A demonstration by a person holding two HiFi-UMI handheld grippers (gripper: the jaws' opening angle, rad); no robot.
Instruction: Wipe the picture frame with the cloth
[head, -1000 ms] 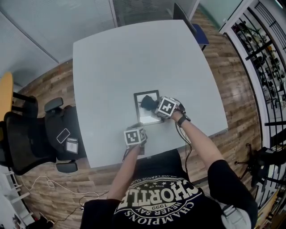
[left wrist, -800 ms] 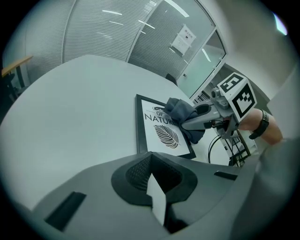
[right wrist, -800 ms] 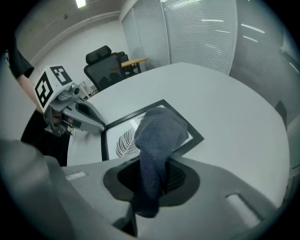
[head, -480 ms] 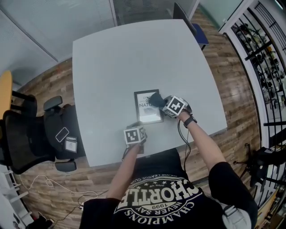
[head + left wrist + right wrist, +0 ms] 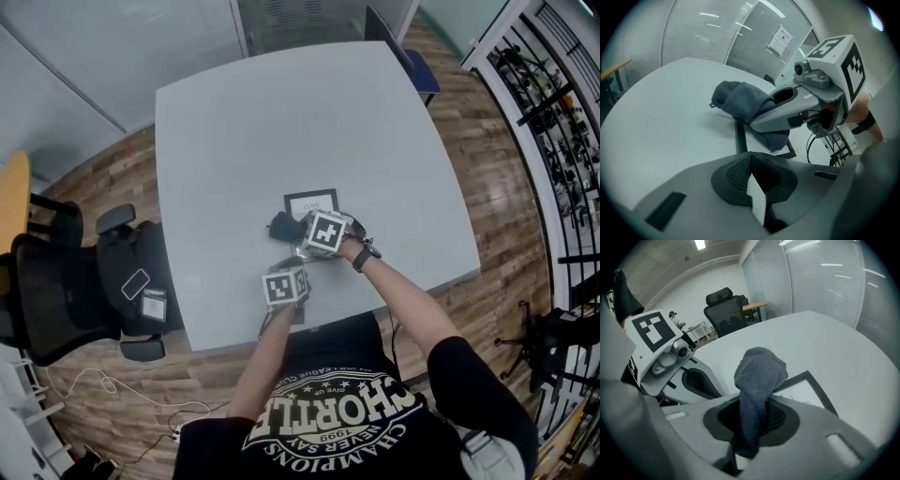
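Note:
A black picture frame point(image 5: 312, 202) with a white print lies flat on the grey table point(image 5: 244, 122), near its front edge. My right gripper point(image 5: 298, 231) is shut on a dark blue-grey cloth point(image 5: 280, 226), which bunches past the jaws over the frame's left side. The right gripper view shows the cloth point(image 5: 757, 373) standing out of the shut jaws, with the frame's corner point(image 5: 808, 390) behind. My left gripper point(image 5: 292, 265) sits at the frame's near edge. In the left gripper view its jaws are shut on the frame's white near edge point(image 5: 757, 199), and the cloth point(image 5: 738, 101) hangs over the frame ahead.
A black office chair point(image 5: 66, 272) stands left of the table, with a small device on its seat. A blue chair point(image 5: 417, 70) is at the far right corner. Metal shelving point(image 5: 562, 141) lines the right wall. A cable runs along the person's right arm.
My right gripper has carried the cloth leftward across the frame, from its right edge to its left side. The left gripper has stayed at the frame's near edge.

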